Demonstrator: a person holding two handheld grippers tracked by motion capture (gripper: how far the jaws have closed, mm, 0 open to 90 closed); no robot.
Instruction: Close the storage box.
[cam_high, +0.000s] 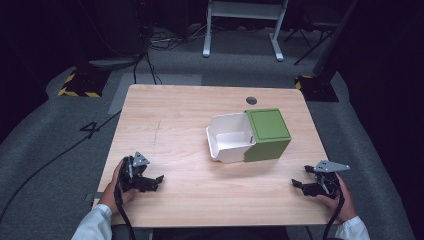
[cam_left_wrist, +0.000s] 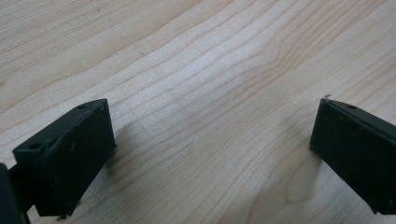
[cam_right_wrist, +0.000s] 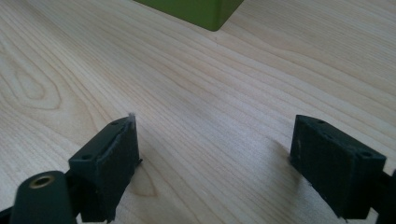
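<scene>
At the near left of the wooden table (cam_high: 180, 115) the left gripper (cam_high: 152, 181) rests with jaws apart on nothing; mid-table sits a white drawer (cam_high: 227, 140) pulled from its green box (cam_high: 267, 132); near right, the right gripper (cam_high: 300, 186) likewise gapes empty

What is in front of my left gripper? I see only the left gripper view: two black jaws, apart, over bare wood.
Observer: In the high view a green box sits right of the table's middle, ahead and to the right of your left gripper.
Operator: Is the box closed?
Observer: No. A white drawer sticks out of its left side, and it looks empty.
Operator: Where is the other gripper?
Observer: The right gripper rests near the table's front right corner, jaws apart.
</scene>
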